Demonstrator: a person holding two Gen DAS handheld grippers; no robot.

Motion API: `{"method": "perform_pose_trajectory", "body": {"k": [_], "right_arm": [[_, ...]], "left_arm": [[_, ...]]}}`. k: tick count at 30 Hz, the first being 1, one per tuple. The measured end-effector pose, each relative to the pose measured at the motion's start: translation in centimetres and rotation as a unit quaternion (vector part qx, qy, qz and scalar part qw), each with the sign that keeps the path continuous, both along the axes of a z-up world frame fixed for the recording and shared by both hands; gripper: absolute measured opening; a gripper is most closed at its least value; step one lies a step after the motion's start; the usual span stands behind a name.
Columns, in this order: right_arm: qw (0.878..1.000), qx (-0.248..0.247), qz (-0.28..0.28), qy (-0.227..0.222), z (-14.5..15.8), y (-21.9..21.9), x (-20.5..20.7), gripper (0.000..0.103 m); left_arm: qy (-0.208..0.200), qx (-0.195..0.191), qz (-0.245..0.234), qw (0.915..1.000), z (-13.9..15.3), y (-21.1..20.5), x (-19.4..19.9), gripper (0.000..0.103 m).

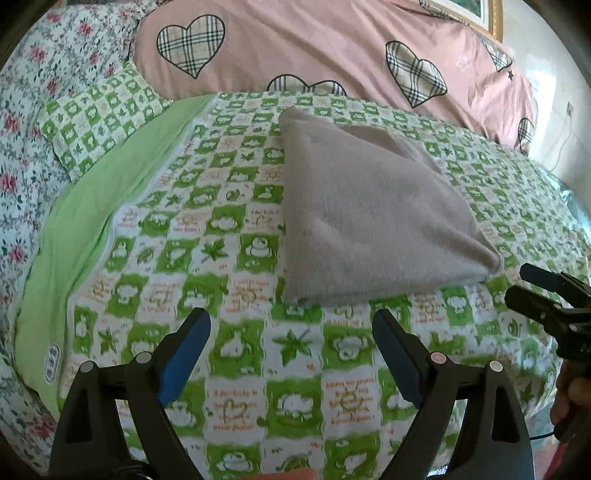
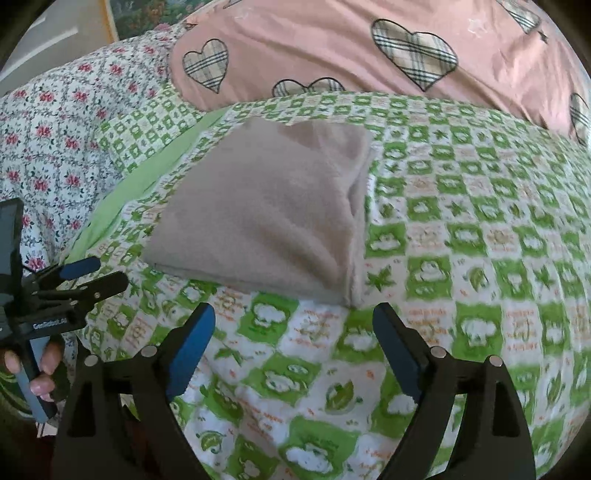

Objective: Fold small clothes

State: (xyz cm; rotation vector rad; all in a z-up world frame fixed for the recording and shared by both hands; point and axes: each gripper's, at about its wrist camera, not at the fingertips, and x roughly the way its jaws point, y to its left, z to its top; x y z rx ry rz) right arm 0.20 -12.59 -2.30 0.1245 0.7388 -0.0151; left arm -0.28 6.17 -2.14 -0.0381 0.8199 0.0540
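Observation:
A grey-beige garment (image 1: pixel 369 210) lies folded into a flat rectangle on the green-and-white checked quilt (image 1: pixel 229 350). It also shows in the right wrist view (image 2: pixel 266 210). My left gripper (image 1: pixel 291 321) is open and empty, just in front of the garment's near edge, not touching it. My right gripper (image 2: pixel 294 317) is open and empty, just short of the garment's near right corner. The right gripper shows at the right edge of the left wrist view (image 1: pixel 517 284). The left gripper shows at the left of the right wrist view (image 2: pixel 107 275).
A pink duvet with plaid hearts (image 1: pixel 332 48) lies piled behind the quilt. A floral sheet (image 1: pixel 26 147) and a green checked pillow (image 1: pixel 96 114) lie at the left. A framed picture (image 1: pixel 476 11) hangs on the wall behind.

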Motion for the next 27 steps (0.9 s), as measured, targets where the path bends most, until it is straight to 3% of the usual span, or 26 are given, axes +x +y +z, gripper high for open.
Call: {"method": "perform_pose_trajectory", "body": {"k": [16, 27], "right_arm": [[0.999, -0.004, 0.014, 0.029, 0.2, 0.2, 3.6, 0.092], [0.999, -0.005, 0.015, 0.029, 1.1, -0.4, 5.2, 0.094]], "left_arm": [[0.002, 0.056, 0.021, 0.9982, 1.2, -1.6, 3.0, 0.090], [0.002, 0.071, 0.012, 0.9974, 1.7, -2.2, 4.4, 0.090]]}}
